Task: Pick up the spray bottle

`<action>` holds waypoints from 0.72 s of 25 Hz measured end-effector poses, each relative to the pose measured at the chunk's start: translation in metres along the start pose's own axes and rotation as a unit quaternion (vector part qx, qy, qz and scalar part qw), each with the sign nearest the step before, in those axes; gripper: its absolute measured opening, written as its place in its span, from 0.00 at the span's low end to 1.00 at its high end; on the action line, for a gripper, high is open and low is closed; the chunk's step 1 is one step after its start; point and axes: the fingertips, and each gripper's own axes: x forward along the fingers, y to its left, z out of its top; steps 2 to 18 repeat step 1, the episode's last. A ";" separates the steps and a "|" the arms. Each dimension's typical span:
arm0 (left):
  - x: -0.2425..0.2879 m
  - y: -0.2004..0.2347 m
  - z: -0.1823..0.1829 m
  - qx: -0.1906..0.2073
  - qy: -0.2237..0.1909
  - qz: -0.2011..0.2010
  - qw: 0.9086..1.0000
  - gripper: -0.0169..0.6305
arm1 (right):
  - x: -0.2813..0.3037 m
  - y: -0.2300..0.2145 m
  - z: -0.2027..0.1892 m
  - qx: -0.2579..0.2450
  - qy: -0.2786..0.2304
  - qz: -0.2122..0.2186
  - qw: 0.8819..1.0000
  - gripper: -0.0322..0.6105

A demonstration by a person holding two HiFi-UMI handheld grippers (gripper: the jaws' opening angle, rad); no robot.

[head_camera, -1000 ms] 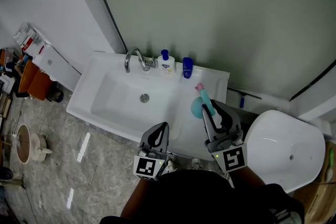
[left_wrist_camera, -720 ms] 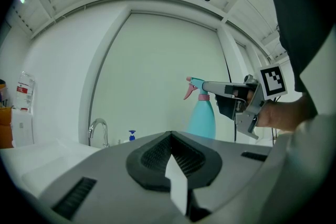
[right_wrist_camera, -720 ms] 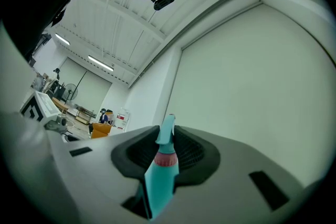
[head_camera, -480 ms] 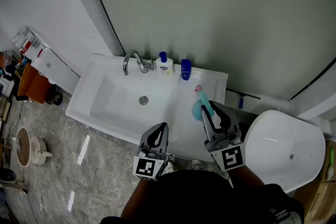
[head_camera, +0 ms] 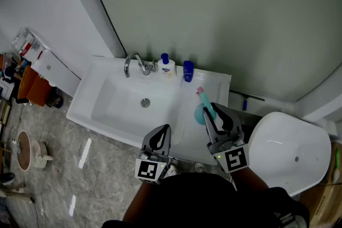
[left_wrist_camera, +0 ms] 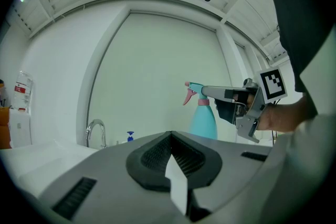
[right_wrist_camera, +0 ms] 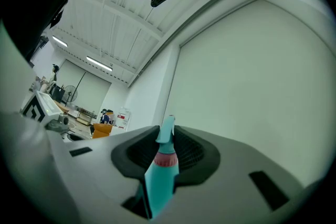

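The spray bottle (head_camera: 200, 111) is teal with a pink collar and a pink trigger. It is upright over the right side of the white sink (head_camera: 101, 115). My right gripper (head_camera: 209, 112) is shut on its neck, just under the spray head. The left gripper view shows the same grip from the side, with the bottle (left_wrist_camera: 202, 122) held by the right gripper (left_wrist_camera: 209, 93). Its base is hidden behind my own jaws. In the right gripper view the bottle (right_wrist_camera: 159, 178) fills the gap between the pads. My left gripper (head_camera: 163, 130) is shut and holds nothing, at the sink's front rim.
A chrome tap (head_camera: 133, 63), a white pump bottle (head_camera: 165, 65) and a small blue container (head_camera: 188, 70) stand along the sink's back ledge by the wall. A white toilet (head_camera: 288, 149) is close on the right. Orange and white clutter (head_camera: 32, 80) sits on the floor at far left.
The right gripper keeps its hold on the bottle and has barely shifted. The head view has drifted a little, so the sink sits slightly further left.
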 end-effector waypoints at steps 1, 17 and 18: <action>0.000 0.000 0.000 0.002 0.003 0.000 1.000 0.02 | 0.001 0.000 0.000 0.002 -0.001 0.001 1.000 0.18; 0.000 0.000 0.000 0.002 0.003 0.000 1.000 0.02 | 0.001 0.000 0.000 0.002 -0.001 0.001 1.000 0.18; 0.000 0.000 0.000 0.002 0.003 0.000 1.000 0.02 | 0.001 0.000 0.000 0.002 -0.001 0.001 1.000 0.18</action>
